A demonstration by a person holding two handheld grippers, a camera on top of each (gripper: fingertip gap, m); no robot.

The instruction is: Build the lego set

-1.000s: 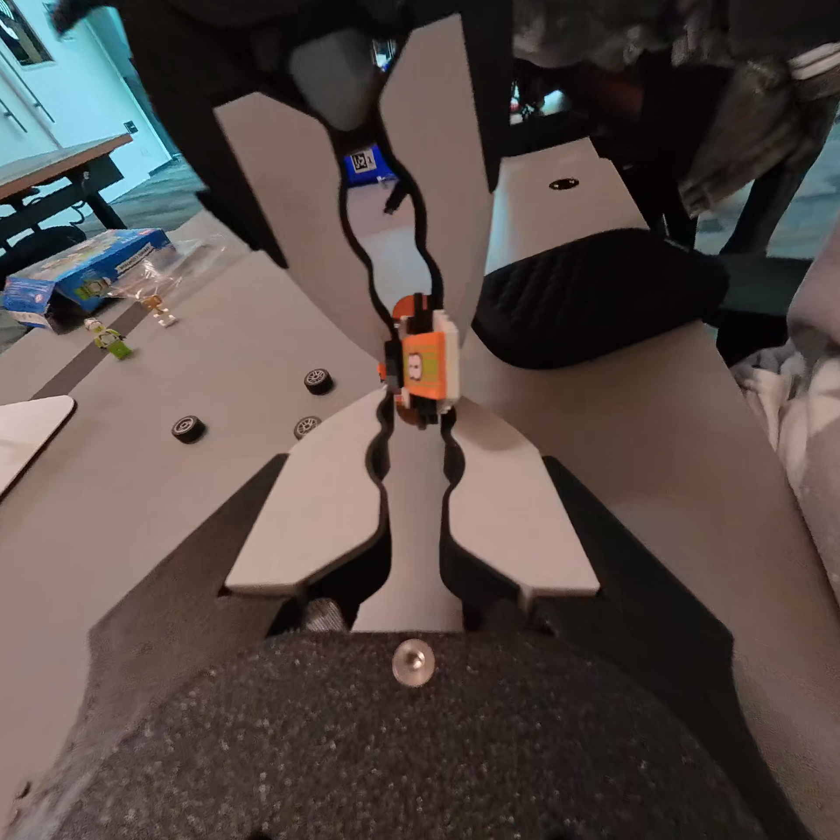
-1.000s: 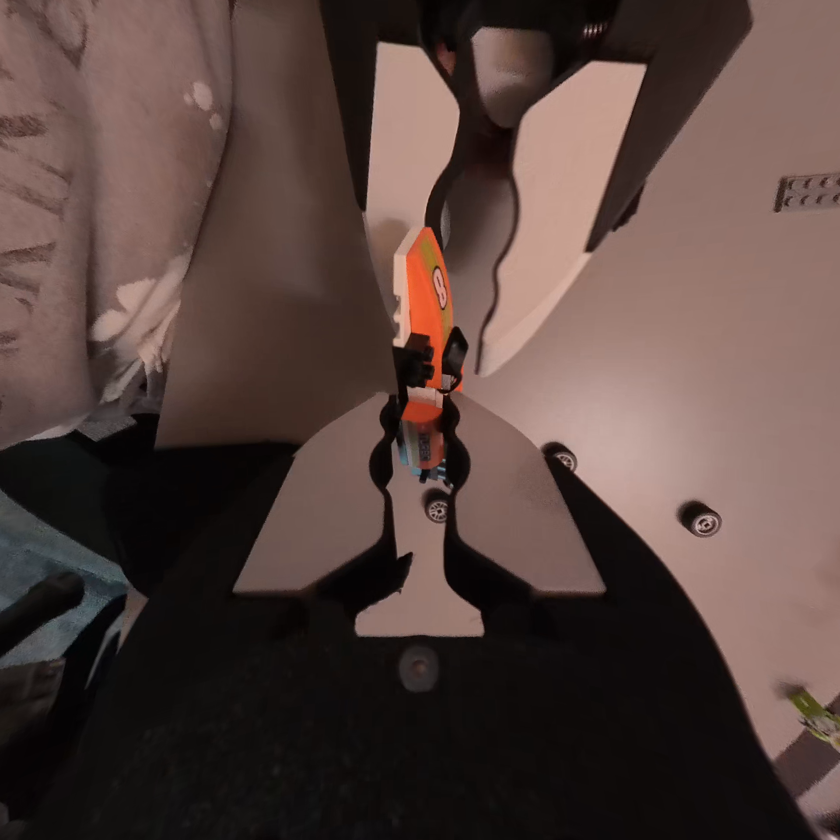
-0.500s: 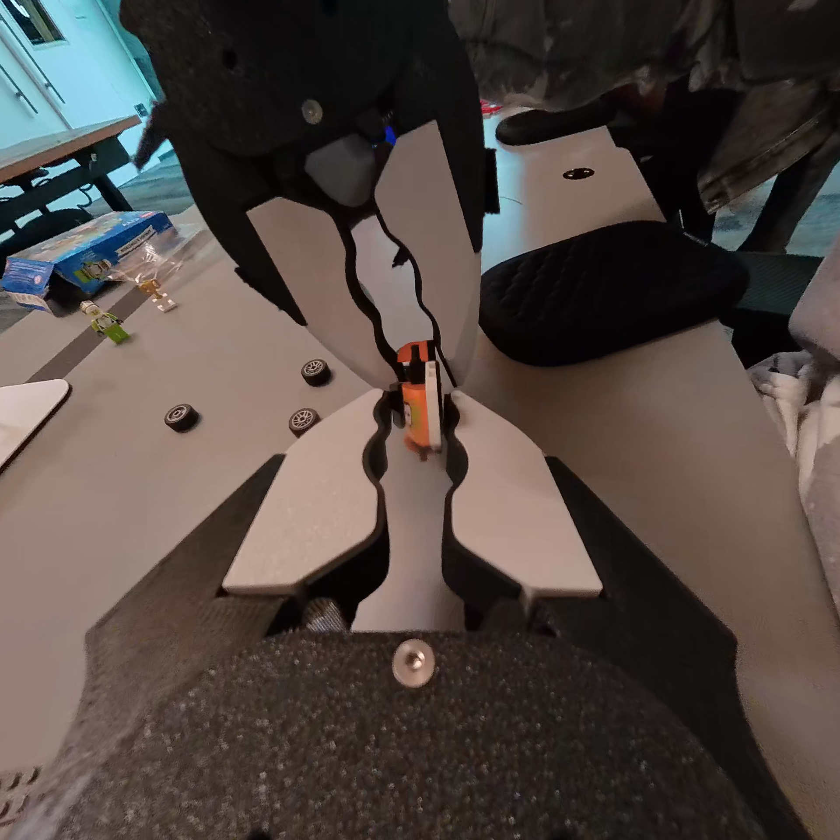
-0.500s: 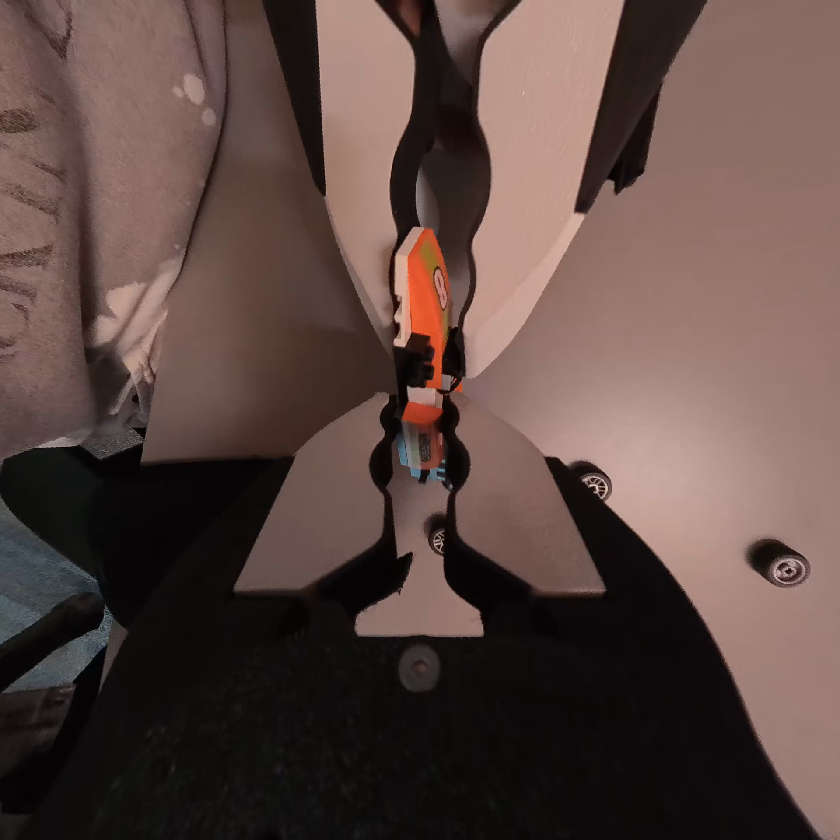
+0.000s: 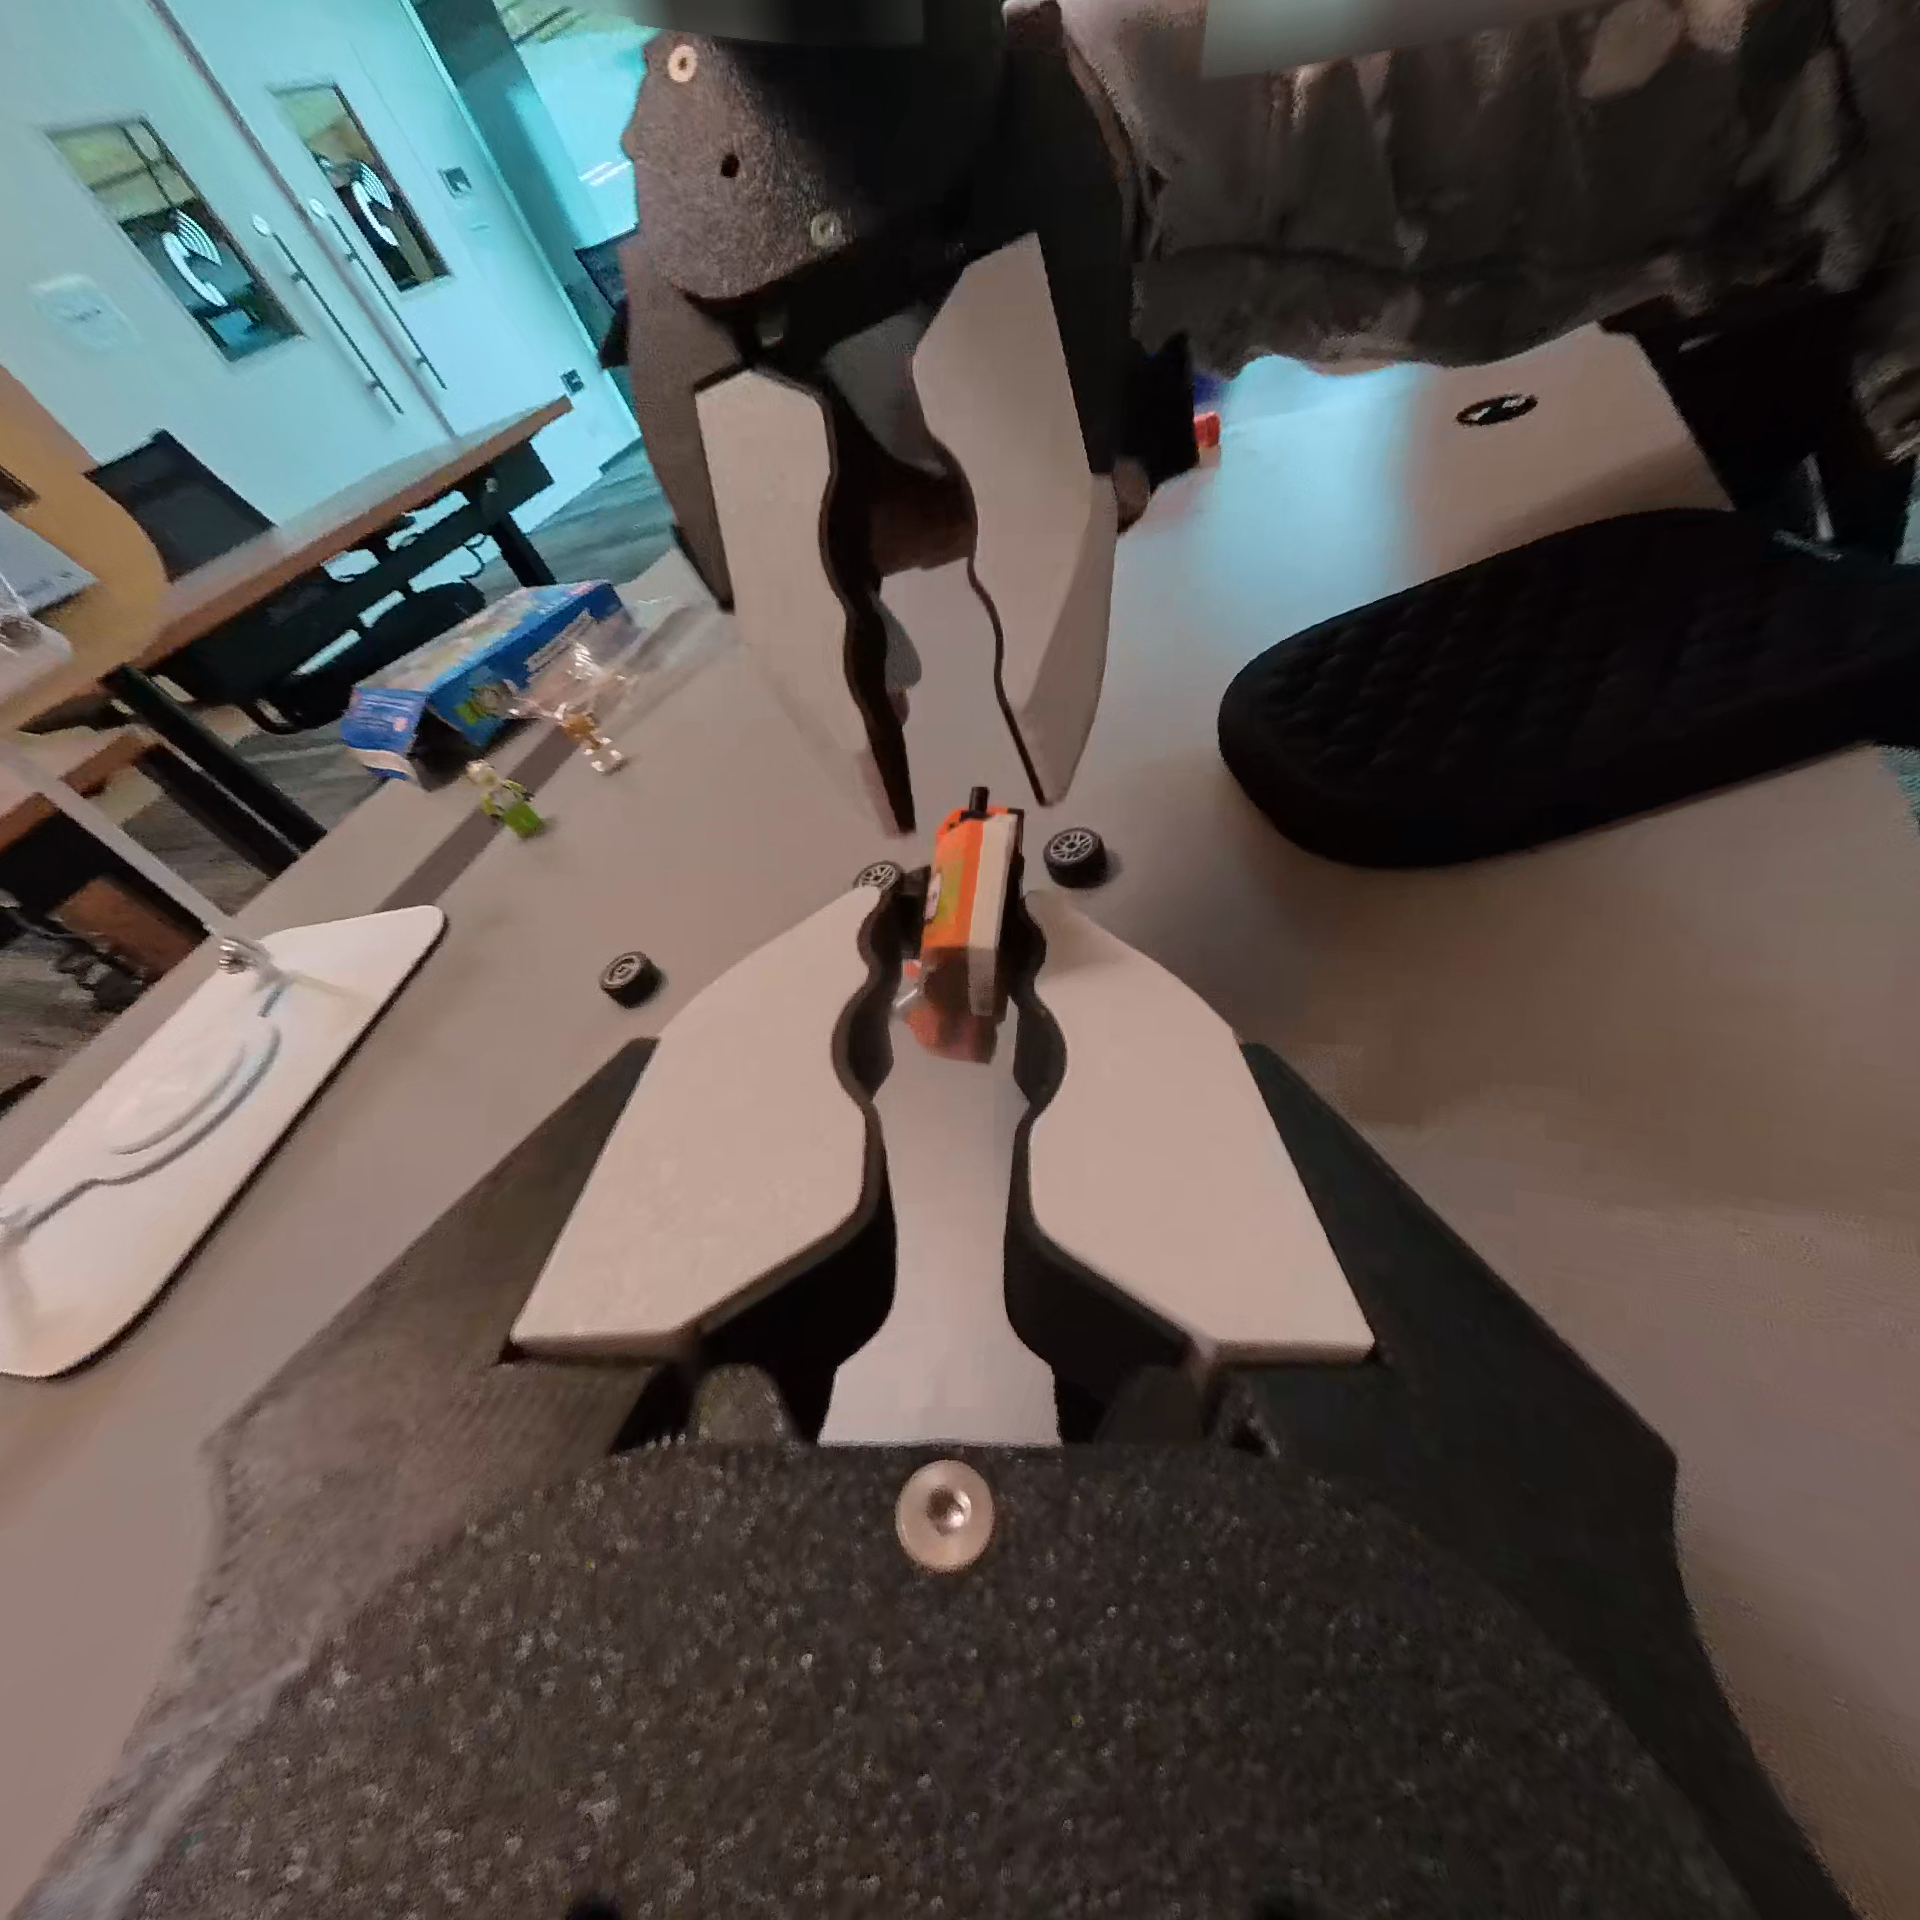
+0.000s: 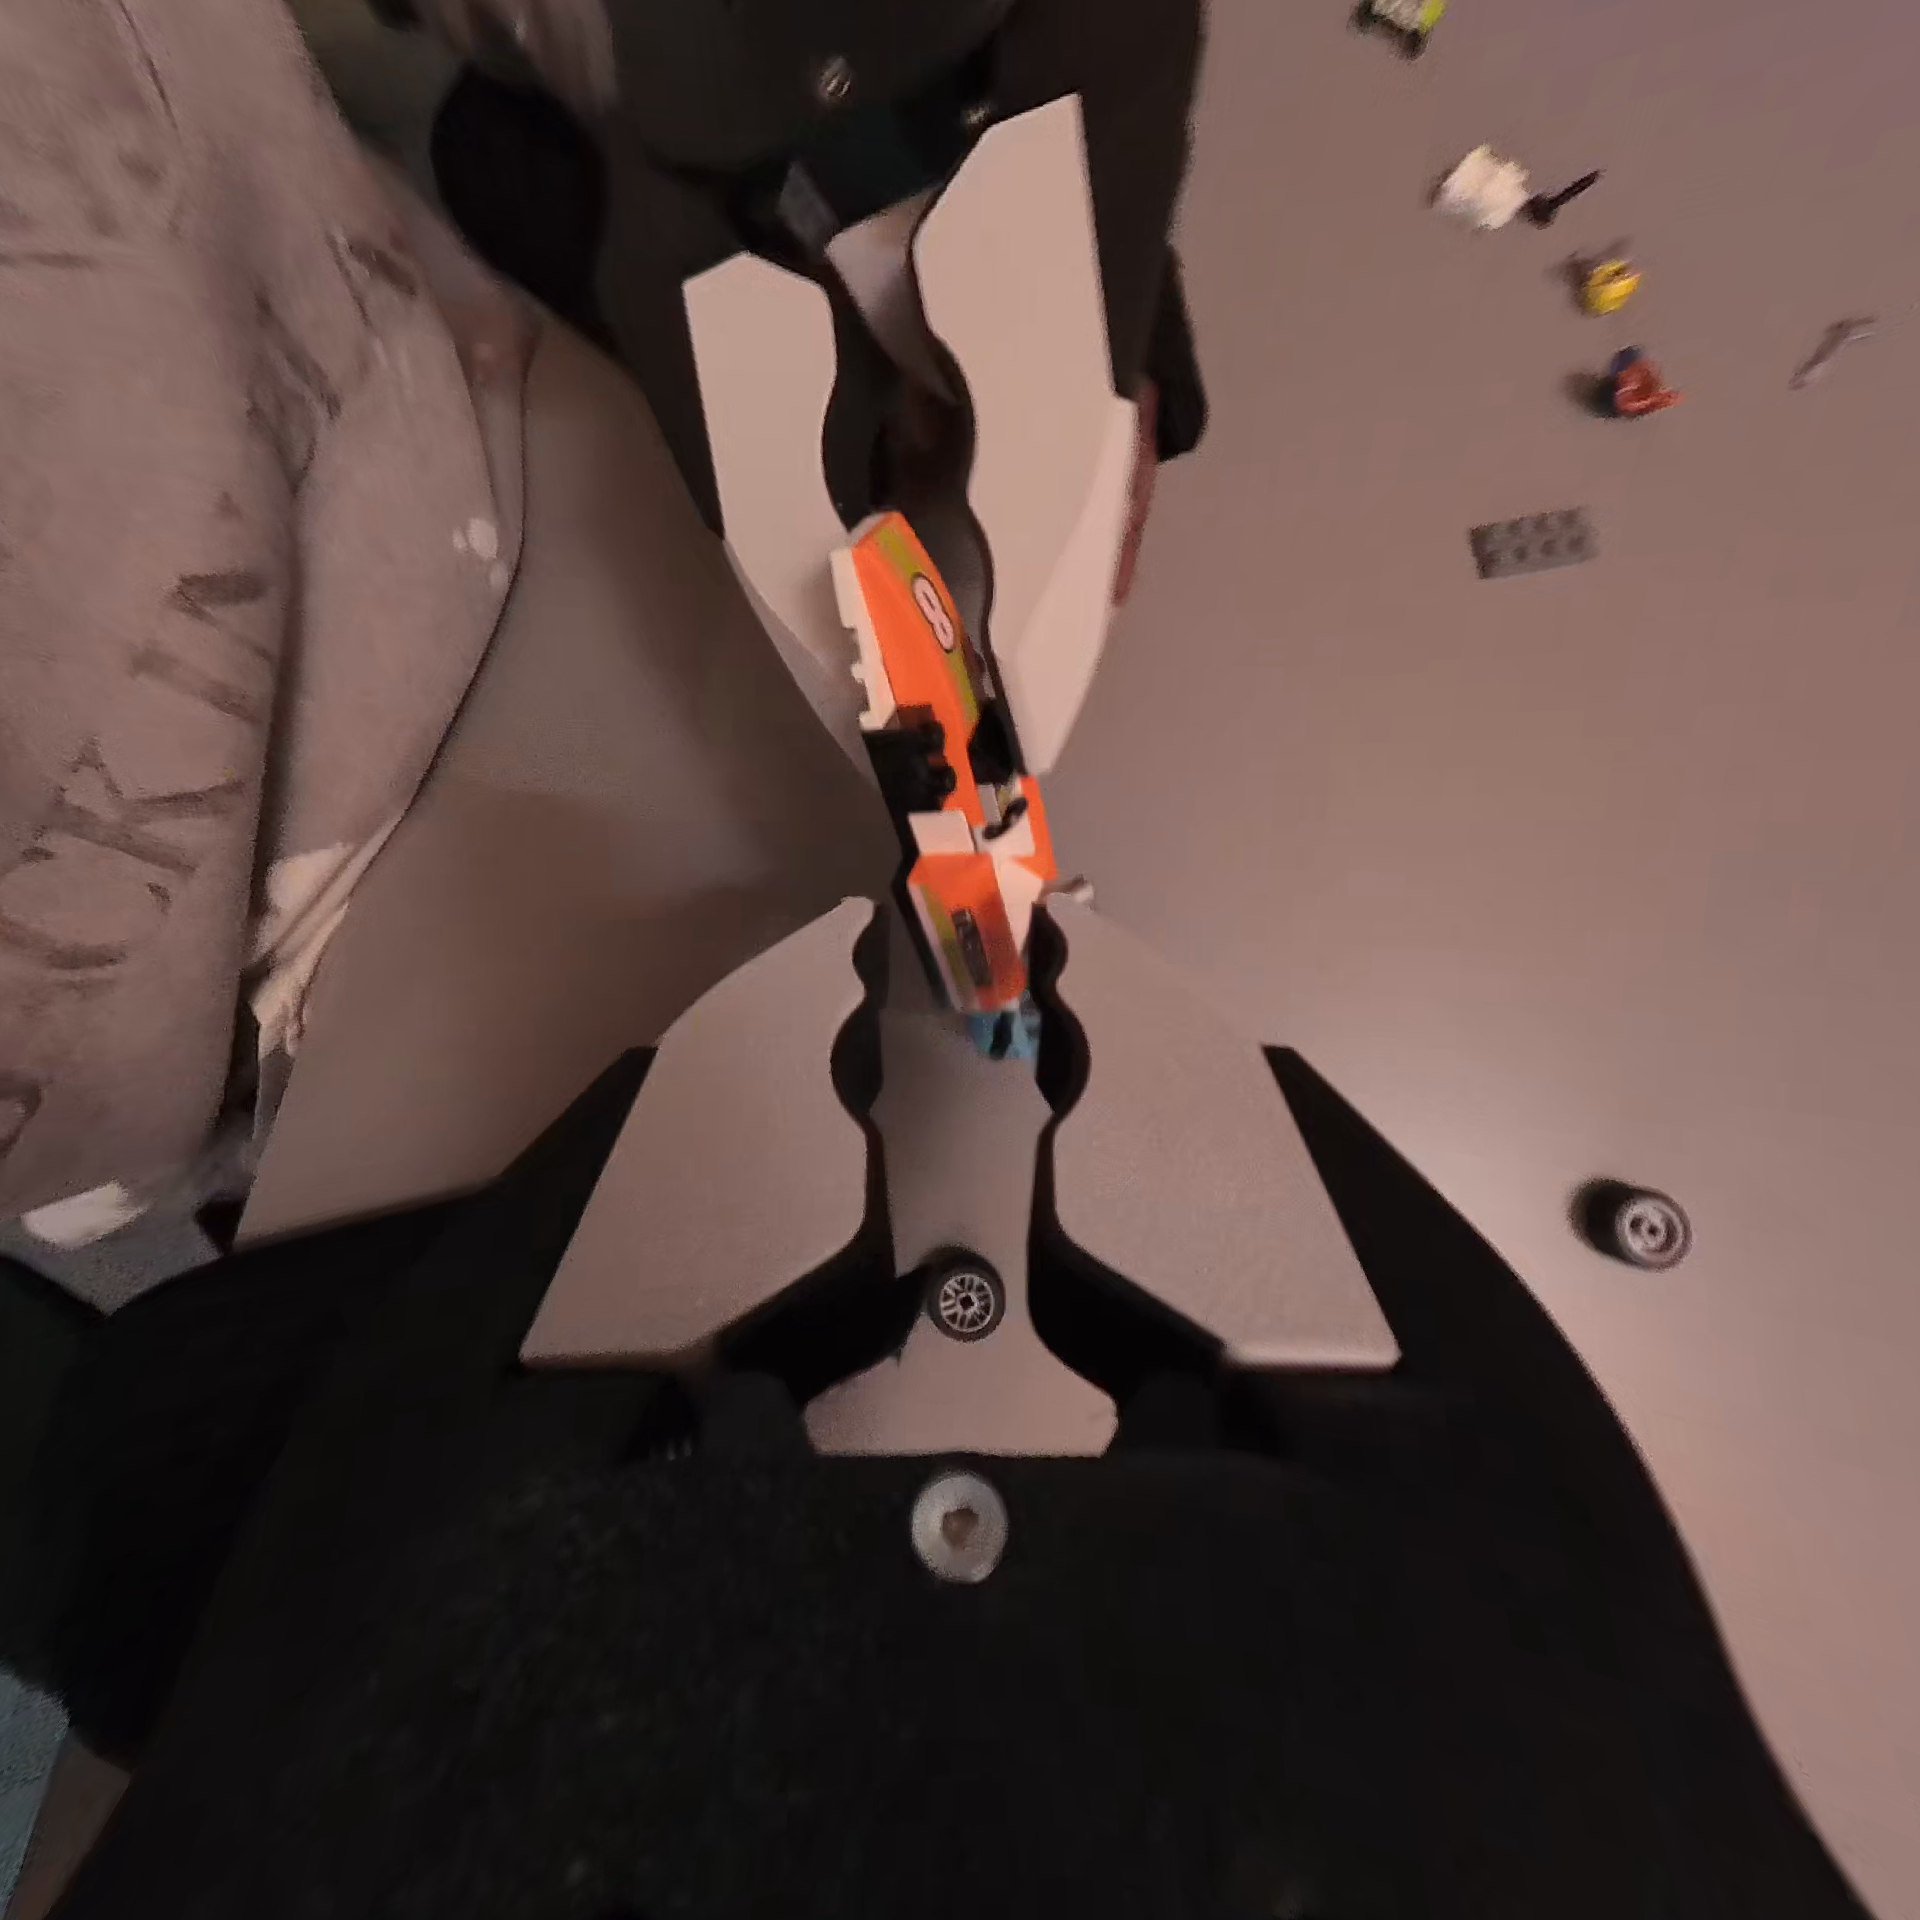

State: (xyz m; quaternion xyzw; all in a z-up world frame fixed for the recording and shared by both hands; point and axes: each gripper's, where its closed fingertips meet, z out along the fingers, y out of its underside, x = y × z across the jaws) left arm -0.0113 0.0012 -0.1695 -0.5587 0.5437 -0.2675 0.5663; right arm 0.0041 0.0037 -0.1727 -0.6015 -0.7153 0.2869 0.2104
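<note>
Right gripper (image 5: 966, 810) now off car (image 5: 961, 914)

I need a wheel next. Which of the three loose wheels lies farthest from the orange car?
The lone wheel at the left. The near-left wheel and right wheel sit close beside the orange car.

From the left gripper (image 5: 951, 914), the right gripper (image 5: 971, 816) blocks twelve o'clock; wheels (image 5: 1073, 854) crowd the tips on the grey table (image 5: 1507, 1091); a black cushion (image 5: 1558, 675) bars two o'clock; a white base plate (image 5: 187, 1122) fills nine; four o'clock lies bare.
</note>
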